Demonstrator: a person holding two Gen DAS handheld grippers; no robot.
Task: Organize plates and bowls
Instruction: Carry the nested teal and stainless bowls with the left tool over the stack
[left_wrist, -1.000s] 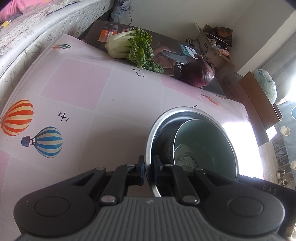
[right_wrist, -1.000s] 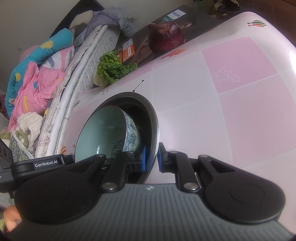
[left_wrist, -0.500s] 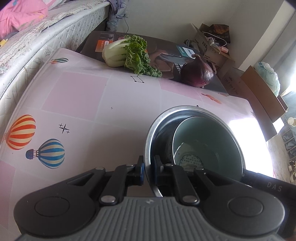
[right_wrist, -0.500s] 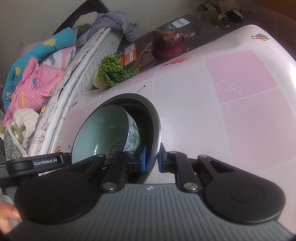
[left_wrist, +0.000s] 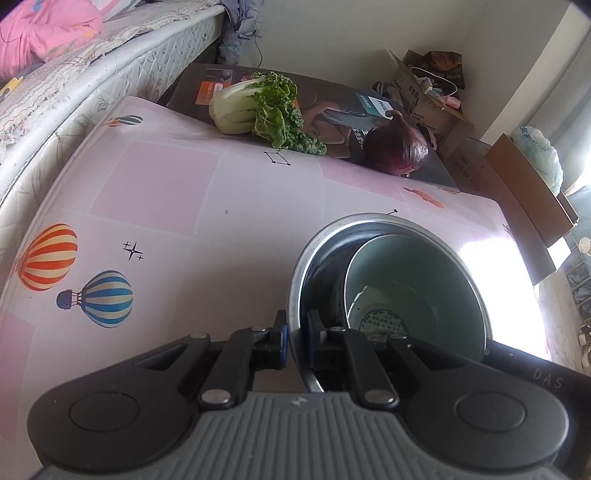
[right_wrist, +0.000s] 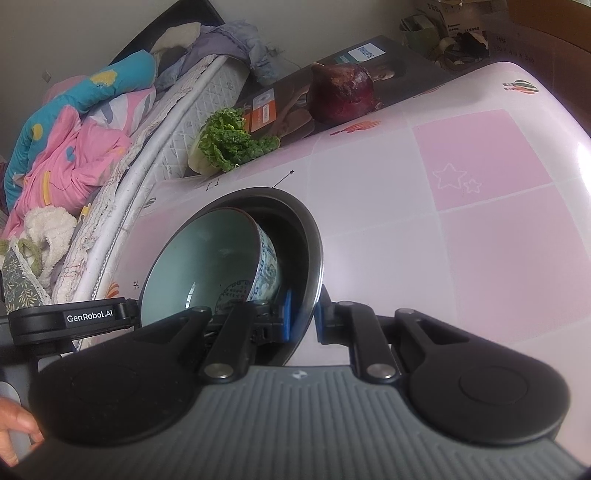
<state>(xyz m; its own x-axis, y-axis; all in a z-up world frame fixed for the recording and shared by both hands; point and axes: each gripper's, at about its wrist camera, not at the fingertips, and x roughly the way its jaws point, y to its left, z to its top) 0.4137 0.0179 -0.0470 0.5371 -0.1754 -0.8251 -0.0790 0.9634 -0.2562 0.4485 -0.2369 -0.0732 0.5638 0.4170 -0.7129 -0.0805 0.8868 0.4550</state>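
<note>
A pink-and-white checked table (left_wrist: 155, 188) printed with striped balloons carries a dark flat box (right_wrist: 373, 62) whose label reads "PHILIPS". A steel mixing bowl (left_wrist: 373, 221) above the tabletop holds a pale-green ceramic bowl with blue patterning (right_wrist: 207, 266). The left claw (left_wrist: 295, 339) and right claw (right_wrist: 304, 314) each pinch the steel rim. "GenRobot.AI" marks the left claw; "DAS" shows on the right.
</note>
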